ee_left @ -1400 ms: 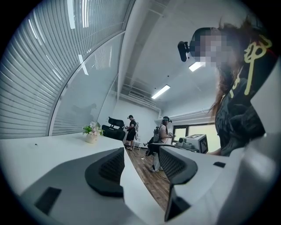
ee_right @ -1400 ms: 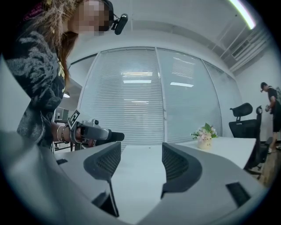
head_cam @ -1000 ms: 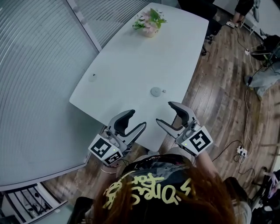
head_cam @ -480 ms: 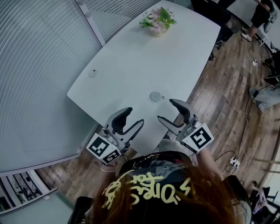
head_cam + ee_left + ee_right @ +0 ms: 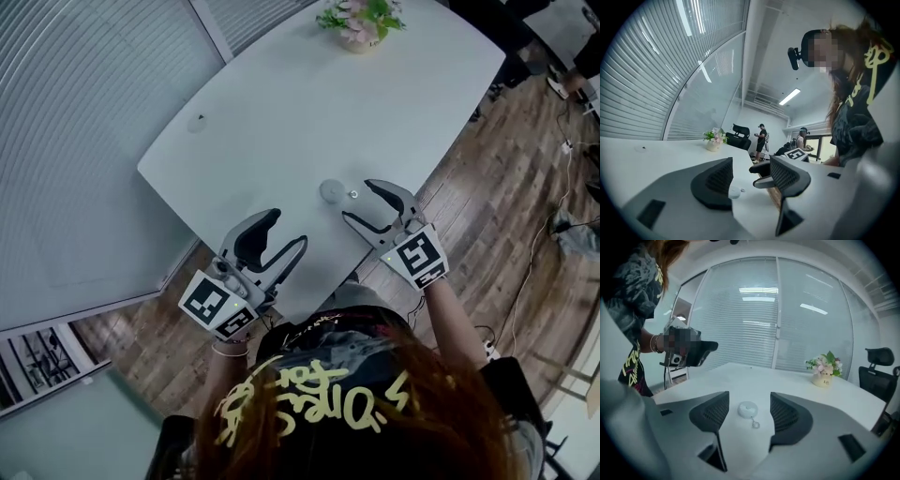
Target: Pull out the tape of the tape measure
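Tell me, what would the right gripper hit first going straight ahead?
Probably the round white tape measure, its pull ring first; both lie on the table just ahead of the right gripper.

Head view overhead, gripper views low; all sharing table

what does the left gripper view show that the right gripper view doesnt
Only the left gripper view: the right gripper, open, standing people in the background and a lit ceiling strip light. Only the right gripper view: the left gripper, seen side on. Both: the small round white tape measure lying on the white table, the pot of pink flowers and a black office chair.
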